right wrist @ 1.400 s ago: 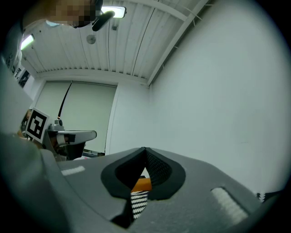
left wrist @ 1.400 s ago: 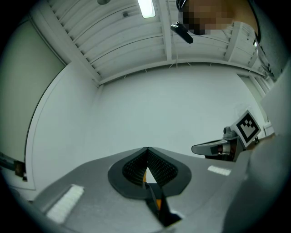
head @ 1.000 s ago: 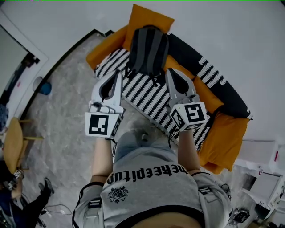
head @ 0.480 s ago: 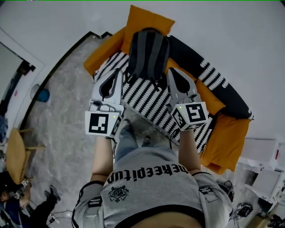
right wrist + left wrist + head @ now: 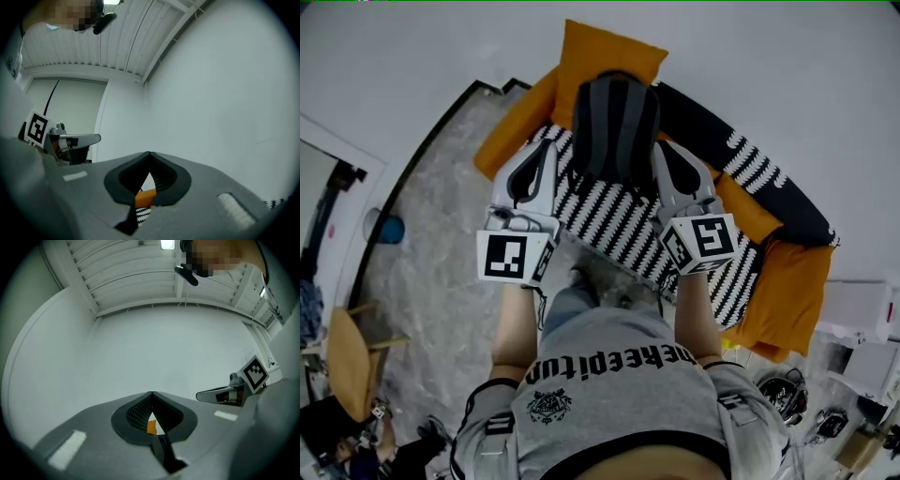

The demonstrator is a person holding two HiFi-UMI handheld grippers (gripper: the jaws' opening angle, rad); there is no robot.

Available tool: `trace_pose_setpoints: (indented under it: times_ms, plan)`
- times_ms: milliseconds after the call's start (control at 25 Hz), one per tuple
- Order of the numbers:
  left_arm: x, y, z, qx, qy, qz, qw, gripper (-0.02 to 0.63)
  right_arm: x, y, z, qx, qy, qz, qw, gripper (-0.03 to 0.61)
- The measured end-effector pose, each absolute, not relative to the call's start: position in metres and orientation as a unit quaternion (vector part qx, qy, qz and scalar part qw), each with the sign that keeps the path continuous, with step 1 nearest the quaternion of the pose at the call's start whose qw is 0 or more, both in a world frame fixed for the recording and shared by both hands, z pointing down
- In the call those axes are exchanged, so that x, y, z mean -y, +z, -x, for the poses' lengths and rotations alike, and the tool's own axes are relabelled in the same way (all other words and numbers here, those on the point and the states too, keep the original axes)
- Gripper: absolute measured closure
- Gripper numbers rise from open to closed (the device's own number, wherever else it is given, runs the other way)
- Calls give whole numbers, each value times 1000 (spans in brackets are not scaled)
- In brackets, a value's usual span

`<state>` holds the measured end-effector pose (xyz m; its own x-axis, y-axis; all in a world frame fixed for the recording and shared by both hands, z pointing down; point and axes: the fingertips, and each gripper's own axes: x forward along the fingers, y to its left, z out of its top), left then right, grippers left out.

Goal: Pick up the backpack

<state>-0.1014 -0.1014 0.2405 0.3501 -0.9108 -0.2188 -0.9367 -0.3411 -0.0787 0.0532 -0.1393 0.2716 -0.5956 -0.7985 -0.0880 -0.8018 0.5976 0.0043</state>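
White wall backs a striped sofa [image 5: 609, 220] bearing the grey backpack [image 5: 614, 122] at twelve o'clock, while left gripper [image 5: 549, 148] and right gripper [image 5: 662, 148] are closed, empty.

I'm looking down on an orange sofa [image 5: 516, 117] against the white wall [image 5: 769, 75] — a black-and-white striped throw [image 5: 609, 220] lies across its seat, and an orange cushion [image 5: 605, 47] leans at the back. A wooden chair [image 5: 347, 361] stands on the grey mottled floor [image 5: 441, 253], lower left.

The head view looked steeply down from above the person [image 5: 614, 394] onto the sofa [image 5: 619, 220]. Each gripper view sat close behind its fingers [image 5: 89, 432], faced the white wall [image 5: 154, 348], and glimpsed that sofa's orange.
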Motion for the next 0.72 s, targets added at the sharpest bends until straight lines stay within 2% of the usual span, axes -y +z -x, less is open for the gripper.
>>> trace_pose_setpoints:
  times_ms: [720]
  plan:
    - [179,252,130,-498,66,861,78,594,190,287,-22,-857,4,514,31,577]
